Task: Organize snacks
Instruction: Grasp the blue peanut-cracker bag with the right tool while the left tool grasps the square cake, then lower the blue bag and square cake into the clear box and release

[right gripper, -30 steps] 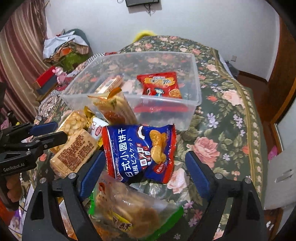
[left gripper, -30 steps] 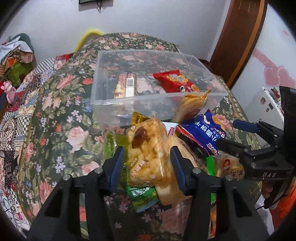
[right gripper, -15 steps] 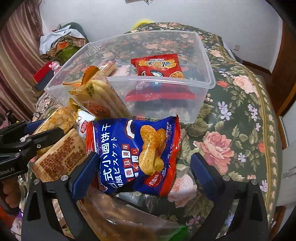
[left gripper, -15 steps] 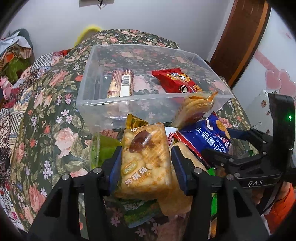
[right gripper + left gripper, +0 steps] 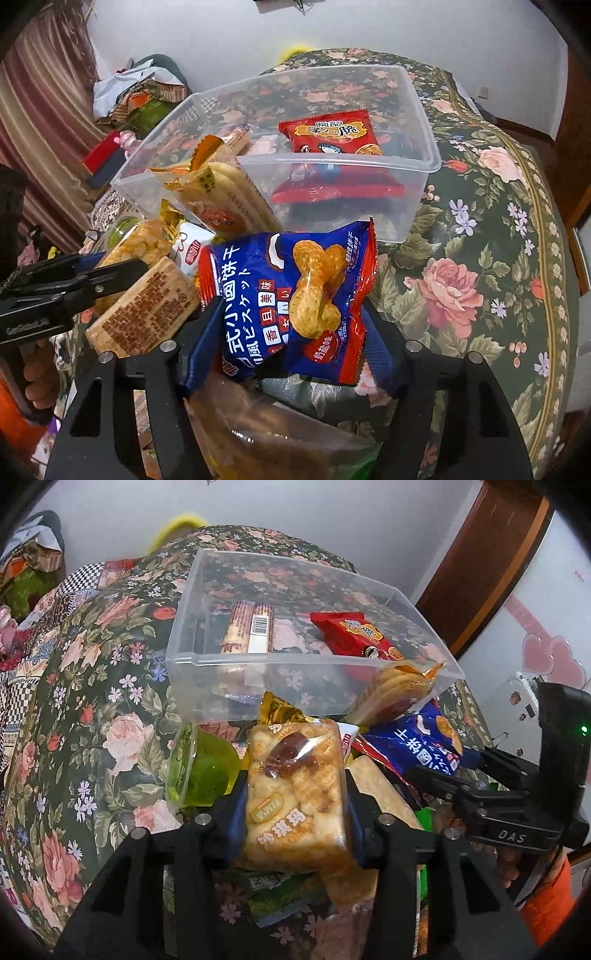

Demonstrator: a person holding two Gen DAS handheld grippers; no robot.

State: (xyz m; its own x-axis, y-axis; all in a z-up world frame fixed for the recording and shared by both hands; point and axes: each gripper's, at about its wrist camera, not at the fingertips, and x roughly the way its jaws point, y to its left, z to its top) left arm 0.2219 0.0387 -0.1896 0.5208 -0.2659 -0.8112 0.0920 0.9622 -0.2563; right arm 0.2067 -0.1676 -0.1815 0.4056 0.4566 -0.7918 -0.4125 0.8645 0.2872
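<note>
On flowered bedding, we should let both closing grippers, left gripper (image 5: 295, 808) squeezing the rice-crisp pack (image 5: 295, 794), right gripper (image 5: 291, 339) pinching the blue biscuit bag (image 5: 291, 299), firm up before lifting into the far clear bin (image 5: 369, 664)

Clear, smooth, glossy plastic for the storage bin (image 5: 258, 661); shiny crinkled film on the blue biscuit packet (image 5: 288, 295) and the transparent wrapper of the puffed-rice bar (image 5: 295, 794); matt woven floral cloth (image 5: 480, 277) beneath; matt black plastic gripper bodies.

White walls (image 5: 369, 33); floral bedspread (image 5: 480, 229); striped curtain (image 5: 40, 107) left; brown wooden door (image 5: 491, 554).
</note>
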